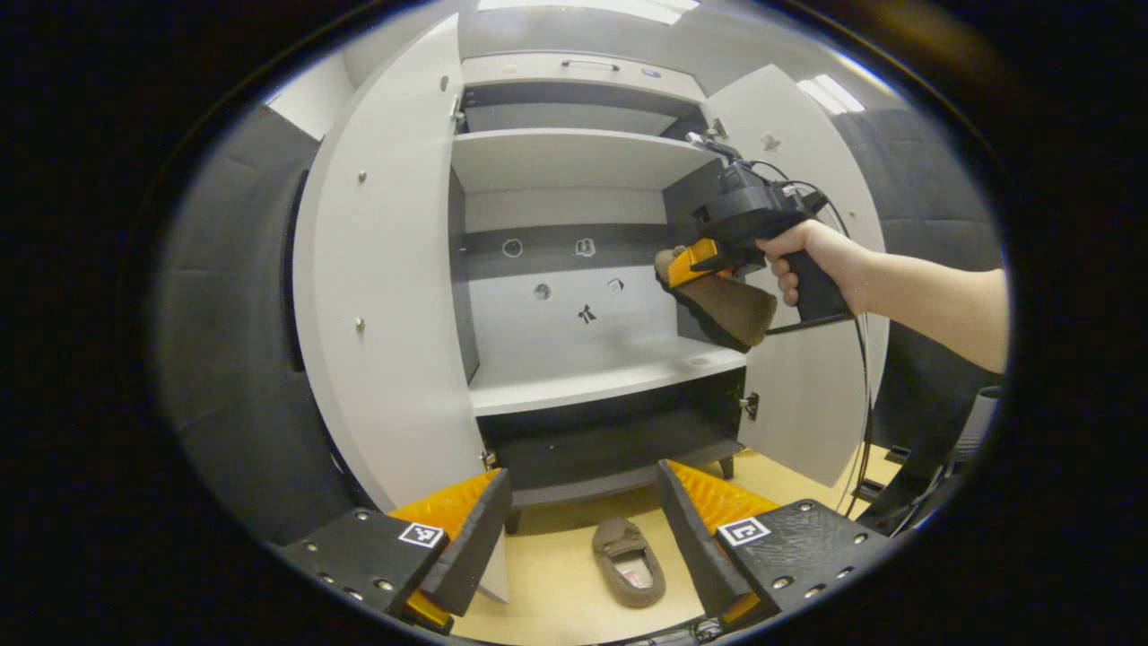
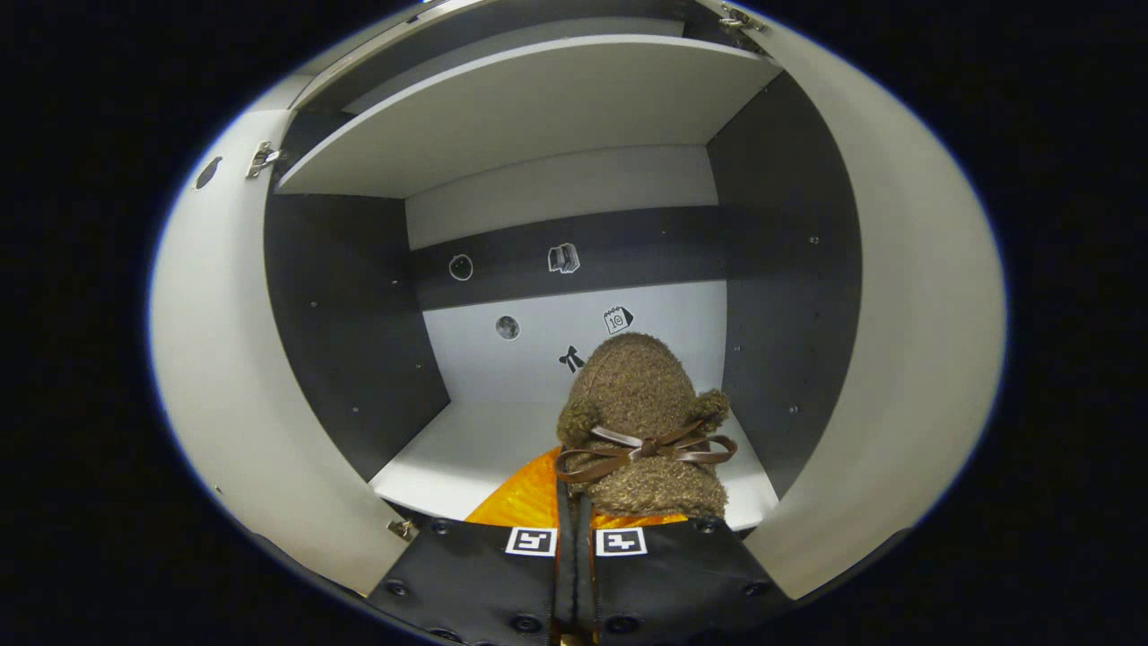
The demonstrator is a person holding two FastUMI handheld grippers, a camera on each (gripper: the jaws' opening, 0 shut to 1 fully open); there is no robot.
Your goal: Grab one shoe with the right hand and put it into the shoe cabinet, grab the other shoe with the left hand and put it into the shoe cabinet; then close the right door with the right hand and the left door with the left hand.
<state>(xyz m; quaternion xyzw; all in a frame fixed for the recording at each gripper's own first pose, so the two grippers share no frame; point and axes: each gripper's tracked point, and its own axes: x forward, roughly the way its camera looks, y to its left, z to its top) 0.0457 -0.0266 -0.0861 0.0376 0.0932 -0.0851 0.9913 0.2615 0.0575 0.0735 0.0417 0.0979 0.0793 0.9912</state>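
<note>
Nearing the cabinet point(image 1: 574, 161) shelf, one shoe point(image 2: 641, 422) is being carried, clamped in the right hand-held gripper point(image 2: 574, 529); the left hand-held gripper point(image 1: 583, 529) is gaping empty, the other shoe point(image 1: 628, 561) is lying on the floor point(image 1: 547, 574), both doors open.

Right gripper view: fuzzy brown slipper with leather bow point(image 2: 641, 422), heel end hidden behind right claw point(image 2: 576, 561) at bottom centre; finger contact not discernible. Small stickers on cabinet back wall point(image 2: 619, 319) too small to make out.

Left gripper view: second brown slipper on floor point(image 1: 630, 562), edge partly hidden by left claw point(image 1: 583, 529) finger; held slipper blurred, centre right.
</note>
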